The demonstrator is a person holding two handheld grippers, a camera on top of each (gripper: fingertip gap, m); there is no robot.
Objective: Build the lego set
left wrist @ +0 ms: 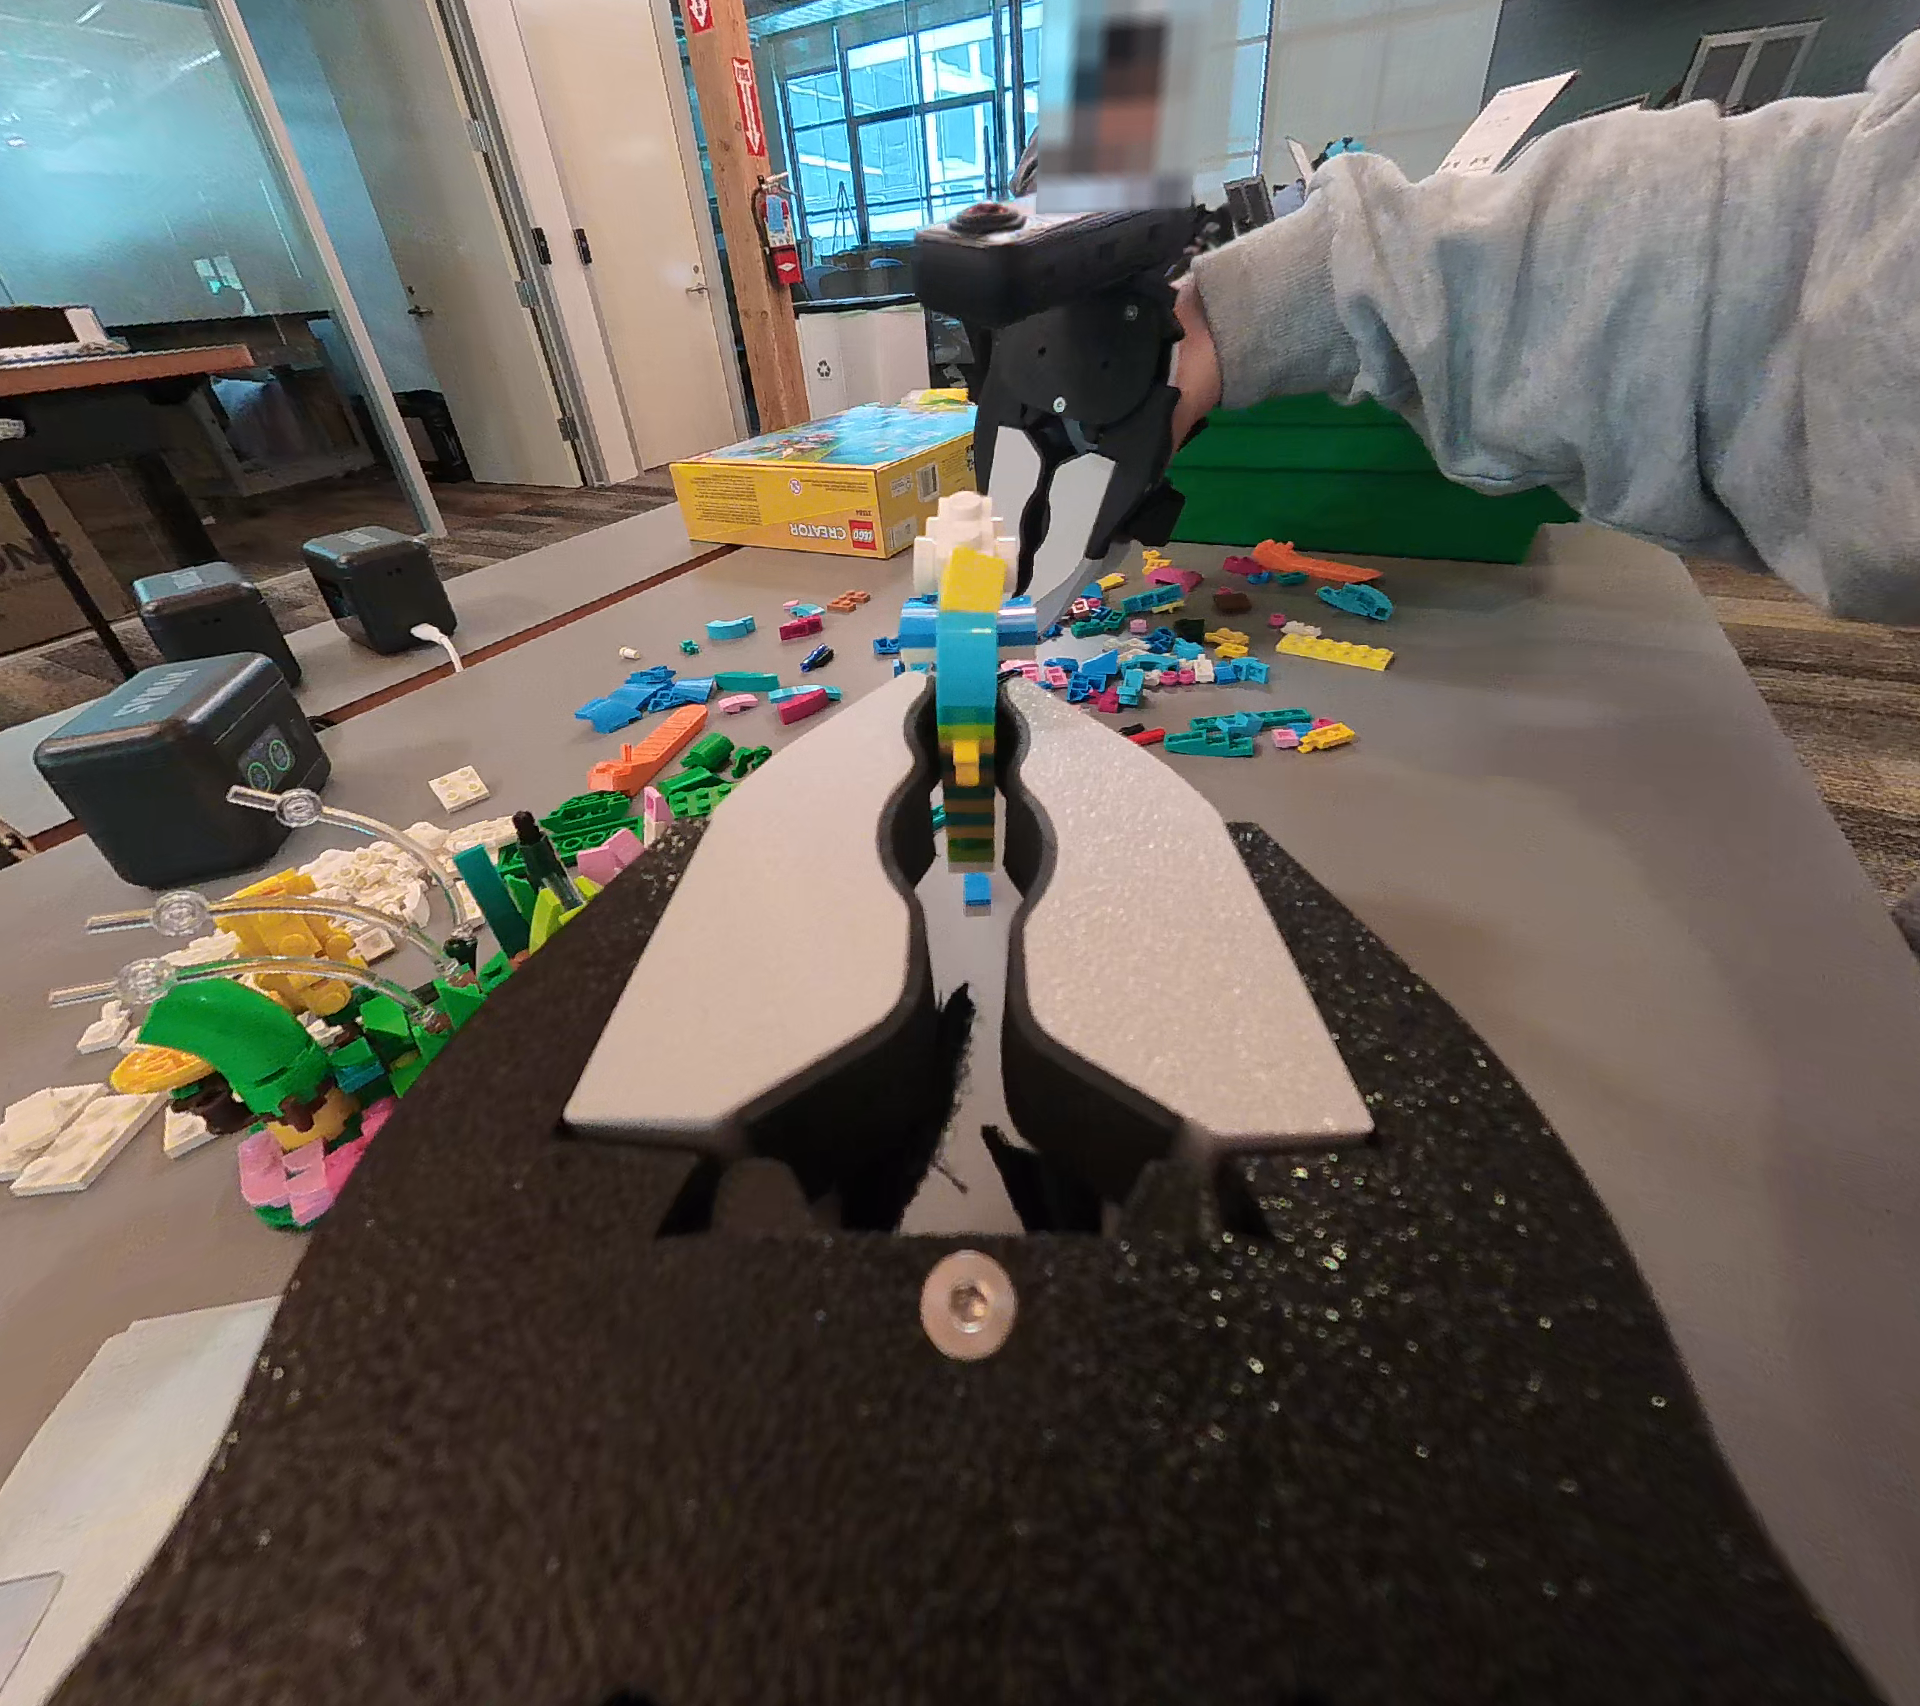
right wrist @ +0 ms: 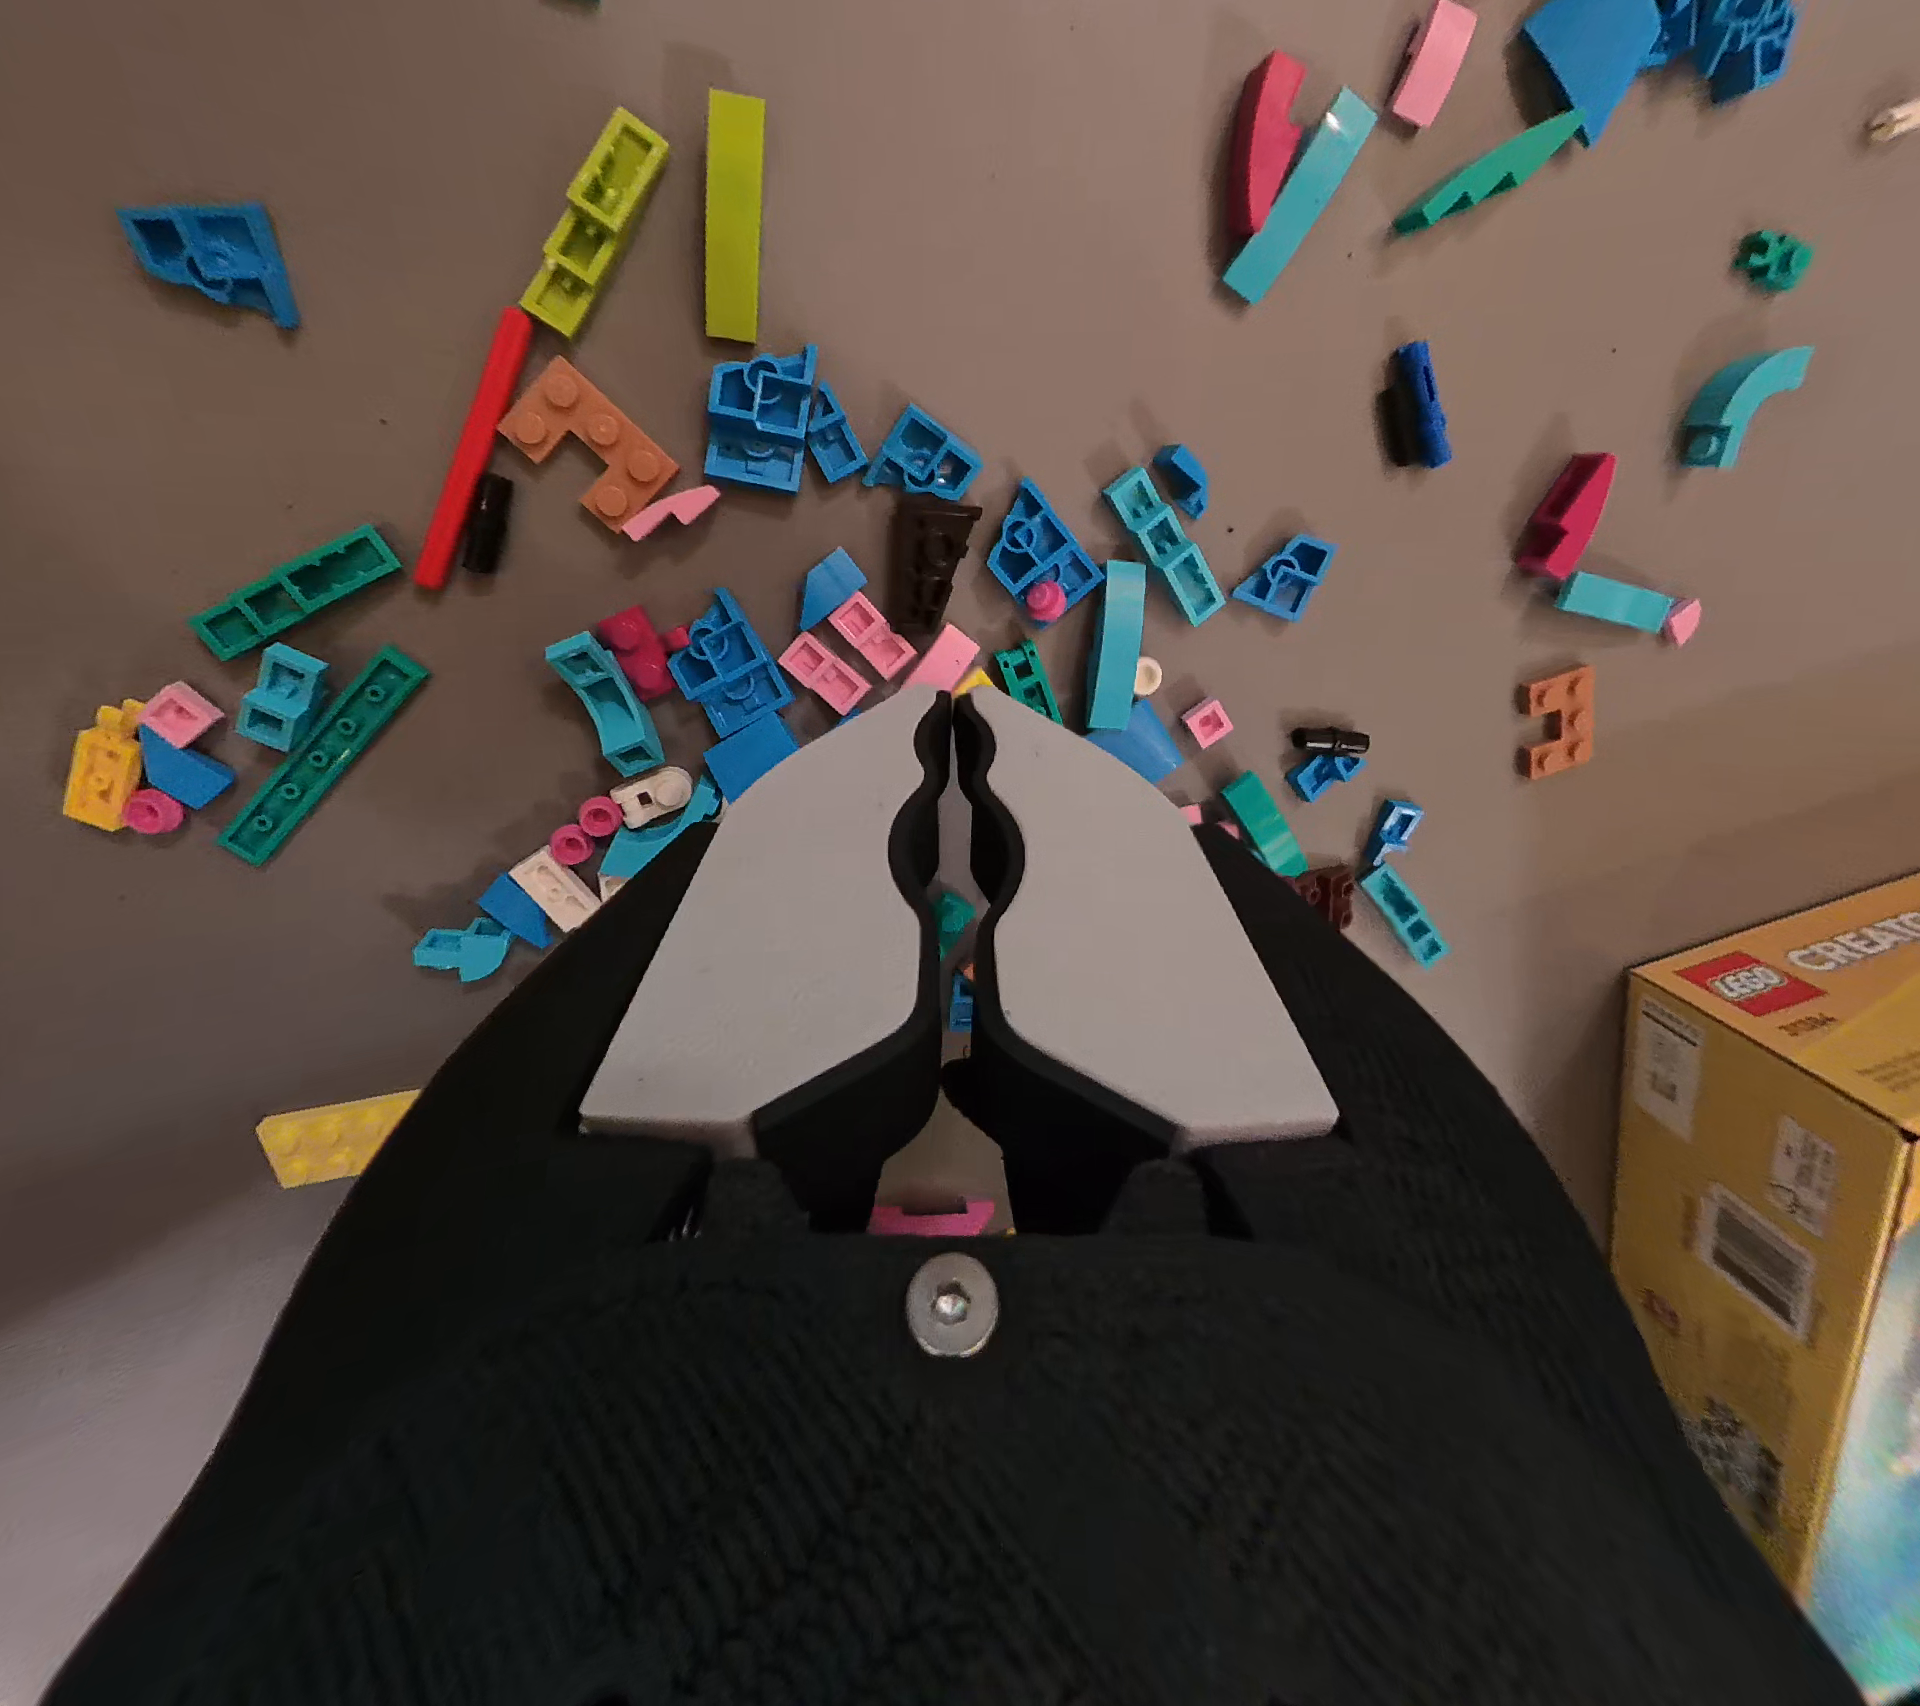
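My left gripper (left wrist: pixel 966 706) is shut on a partly built lego model (left wrist: pixel 968 648). The model is a narrow stack of green, yellow and teal layers with blue, yellow and white bricks on top, held above the grey table (left wrist: pixel 1507 825). My right gripper (right wrist: pixel 951 702) has its fingertips closed together, pointing down over a scatter of loose blue, teal and pink pieces (right wrist: pixel 831 638). I see nothing between its pads. It also shows in the left wrist view (left wrist: pixel 1060 596), just behind the model, with a person's grey sleeve (left wrist: pixel 1610 285) behind it.
A yellow lego box (left wrist: pixel 821 493) lies at the back of the table and shows in the right wrist view (right wrist: pixel 1766 1241). A green bin (left wrist: pixel 1351 472) stands behind the pile. Black cubes (left wrist: pixel 177 763) and a green plant build (left wrist: pixel 260 1064) sit at the left. The grippers' ends are close to 25 cm from one another.
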